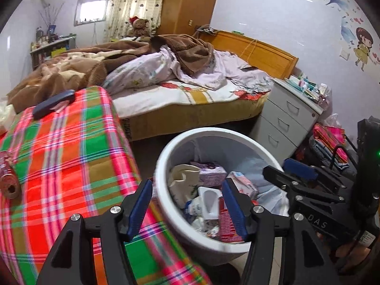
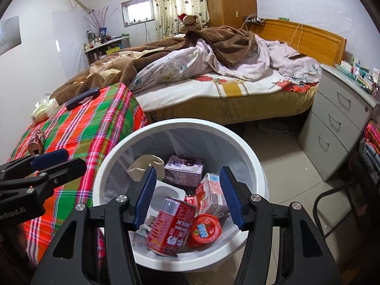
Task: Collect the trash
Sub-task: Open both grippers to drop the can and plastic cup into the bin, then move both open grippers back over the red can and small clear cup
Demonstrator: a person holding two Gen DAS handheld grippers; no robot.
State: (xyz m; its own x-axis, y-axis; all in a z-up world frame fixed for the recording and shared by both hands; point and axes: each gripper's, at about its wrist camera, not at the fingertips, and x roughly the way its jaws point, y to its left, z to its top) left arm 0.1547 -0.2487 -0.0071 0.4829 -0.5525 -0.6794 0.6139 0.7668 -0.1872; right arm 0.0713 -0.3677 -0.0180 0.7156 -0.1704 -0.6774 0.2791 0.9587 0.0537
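Right gripper (image 2: 187, 199) over white trash bin (image 2: 237, 140), jaws spread, nothing between pads. Bin holds red milk can (image 2: 171, 228), red round lid cup (image 2: 205, 230), pink carton (image 2: 211, 194), purple carton (image 2: 185, 168), white tray (image 2: 166, 194). Left gripper (image 2: 57, 159) at left edge — over plaid tablecloth (image 2: 95, 128). Red can (image 2: 36, 141) lying on cloth, dark case (image 2: 82, 98) farther back, beside tissue pack (image 2: 44, 110).

The bin (image 2: 249, 163) is white, the can (image 2: 169, 228) inside red. The near-left cloth (image 2: 99, 123) is red, green and orange plaid. The far blanket (image 2: 228, 40) is brown.
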